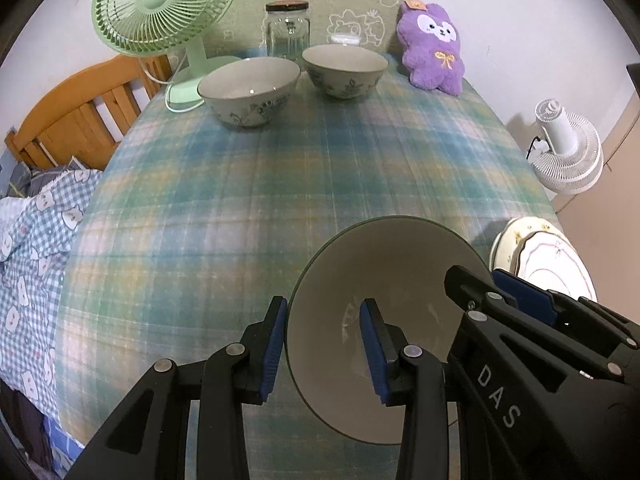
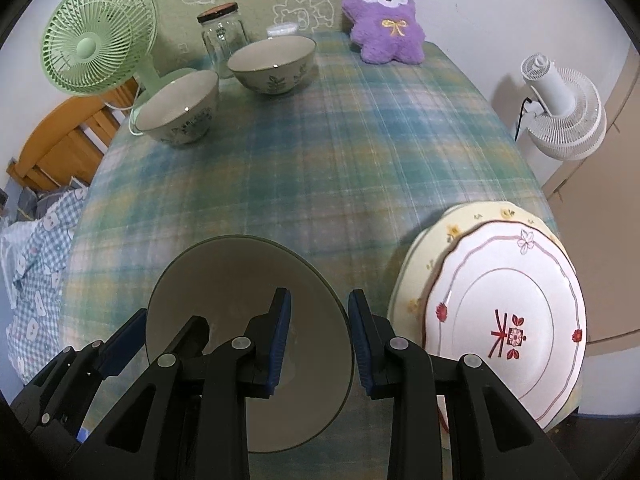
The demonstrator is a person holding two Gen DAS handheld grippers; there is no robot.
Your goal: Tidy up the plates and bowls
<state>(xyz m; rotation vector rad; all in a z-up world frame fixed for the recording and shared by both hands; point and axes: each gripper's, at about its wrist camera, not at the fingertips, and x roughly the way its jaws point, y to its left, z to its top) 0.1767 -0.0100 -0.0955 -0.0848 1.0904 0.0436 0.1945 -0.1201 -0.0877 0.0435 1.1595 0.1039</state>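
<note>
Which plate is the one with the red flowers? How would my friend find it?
Start at the plaid tablecloth and go to its near right corner, where two plates are stacked. It is the top plate, white with a red flower mark in the middle; the plate underneath is pale yellow with small yellow flowers.

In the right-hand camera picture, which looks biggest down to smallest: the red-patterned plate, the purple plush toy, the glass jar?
1. red-patterned plate, though it is nearest the camera, which inflates it.
2. purple plush toy.
3. glass jar.
</note>
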